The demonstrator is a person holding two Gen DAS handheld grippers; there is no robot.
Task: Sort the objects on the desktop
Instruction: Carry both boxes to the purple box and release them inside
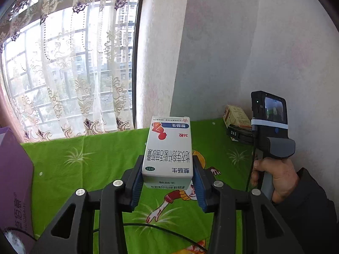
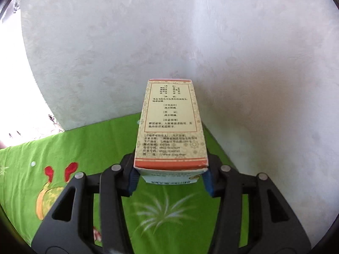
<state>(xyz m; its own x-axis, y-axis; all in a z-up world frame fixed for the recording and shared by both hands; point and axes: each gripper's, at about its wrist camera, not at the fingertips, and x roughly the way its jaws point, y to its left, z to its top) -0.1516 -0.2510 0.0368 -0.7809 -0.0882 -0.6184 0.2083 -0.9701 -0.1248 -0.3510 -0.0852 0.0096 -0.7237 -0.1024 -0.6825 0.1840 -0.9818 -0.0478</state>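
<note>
My left claw point(image 1: 167, 180) is clenched on a white box point(image 1: 168, 148) with a red figure and blue band printed on it; both blue pads press its long sides, and the box points away from me toward 12 o'clock, held clear above the green cloth point(image 1: 89, 169). A barcode shows on the end nearest my camera. At 9 o'clock a purple box point(image 1: 14, 180) sits at the edge of view. Behind the cloth, from 10 to 12 o'clock, a patterned lace curtain point(image 1: 70, 74) hangs over a barred window.

At 3 o'clock in the left view I see the right claw point(image 1: 237, 134) from the side, a hand point(image 1: 275, 180) in a dark sleeve around its handle, with a tan box at its tip, close to the wall point(image 1: 254, 53).

From the right camera, that claw point(image 2: 170, 180) is grasping the tan box point(image 2: 170, 127), printed with columns of small text and an orange band at the near end. It too is pinched by its sides and points toward 12 o'clock, over the back corner of the green cloth point(image 2: 84, 144) near the pale wall point(image 2: 148, 42).
</note>
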